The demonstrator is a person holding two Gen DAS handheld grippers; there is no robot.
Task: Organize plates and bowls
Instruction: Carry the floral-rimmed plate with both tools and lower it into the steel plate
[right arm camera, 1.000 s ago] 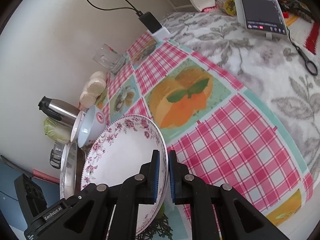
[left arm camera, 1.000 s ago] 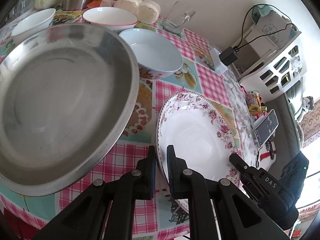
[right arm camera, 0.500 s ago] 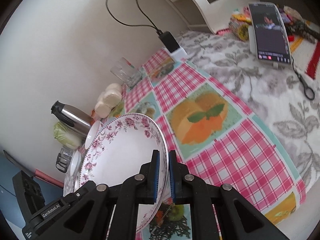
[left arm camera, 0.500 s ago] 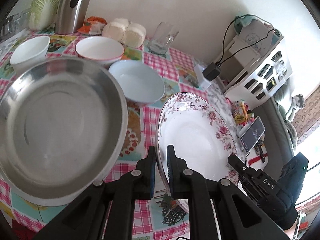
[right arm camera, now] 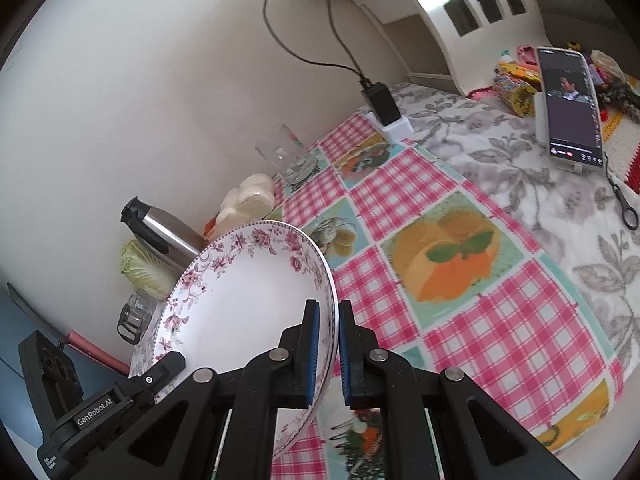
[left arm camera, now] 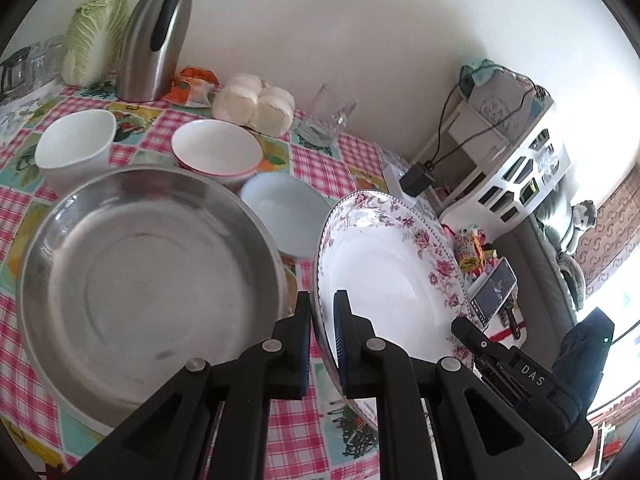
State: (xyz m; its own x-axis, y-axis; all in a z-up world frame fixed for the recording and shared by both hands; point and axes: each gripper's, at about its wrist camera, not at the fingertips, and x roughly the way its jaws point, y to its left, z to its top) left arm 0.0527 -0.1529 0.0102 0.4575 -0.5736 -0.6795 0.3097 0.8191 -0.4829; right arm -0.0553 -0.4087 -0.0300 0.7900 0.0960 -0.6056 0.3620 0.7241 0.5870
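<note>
i am holding the floral plate point(left arm camera: 384, 276) off the checked tablecloth point(right arm camera: 500, 320) with both claws at once: the left gripper point(left arm camera: 322, 344) is clamped on its near-left rim and the right gripper point(right arm camera: 329, 354) is clamped on the opposite rim, each pair of blue pads pinching only the thin edge. the plate is hanging tilted in the air, just beside the big steel plate point(left arm camera: 148, 280), with the pale blue bowl point(left arm camera: 286, 210) and the red-rimmed bowl point(left arm camera: 216, 152) standing behind.

i am judging the grip as the weak point. glazed china on a narrow rim is likely slippery, so if my two hands are drifting apart or rolling unevenly, one edge may be sliding out and the plate dropping onto the table. swinging it left too low, i am also risking knocking its rim against the steel plate or the blue bowl.
</note>
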